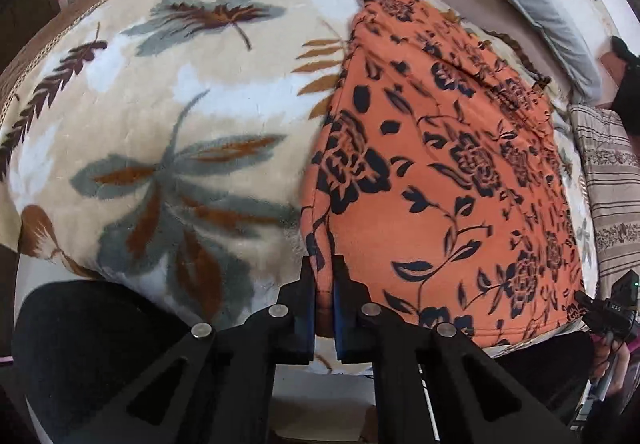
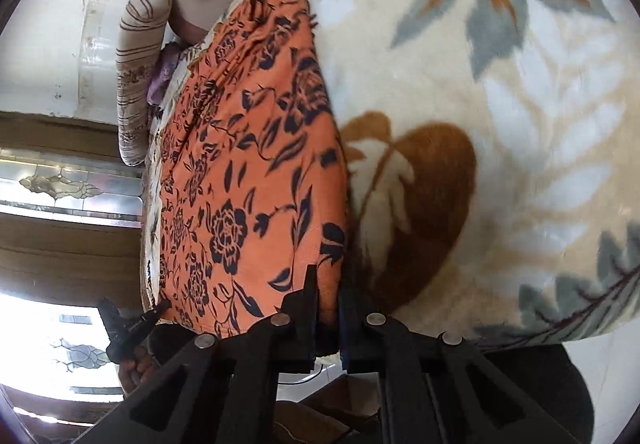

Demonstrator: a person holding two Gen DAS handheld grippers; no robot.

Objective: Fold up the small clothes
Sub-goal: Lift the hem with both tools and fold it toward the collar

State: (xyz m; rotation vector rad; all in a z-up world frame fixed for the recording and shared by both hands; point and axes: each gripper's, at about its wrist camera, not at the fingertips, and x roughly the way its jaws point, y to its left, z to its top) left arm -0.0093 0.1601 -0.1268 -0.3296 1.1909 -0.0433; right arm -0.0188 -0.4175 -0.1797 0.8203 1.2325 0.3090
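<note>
Cloth (image 1: 460, 180), orange fleece with dark roses, on plush leaf-print blanket (image 1: 168, 116); both claws (image 1: 325, 276) (image 2: 328, 288) clamped on its hem.

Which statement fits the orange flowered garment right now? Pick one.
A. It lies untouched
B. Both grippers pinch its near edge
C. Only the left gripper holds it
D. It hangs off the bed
B: the left gripper and the right gripper each clamp the near edge of the orange garment, spread on the leaf-print blanket.

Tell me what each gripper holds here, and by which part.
Both hold the orange flowered garment lying on the leaf-print blanket. The left gripper is shut on its near corner; the right gripper is shut on another near corner.
</note>
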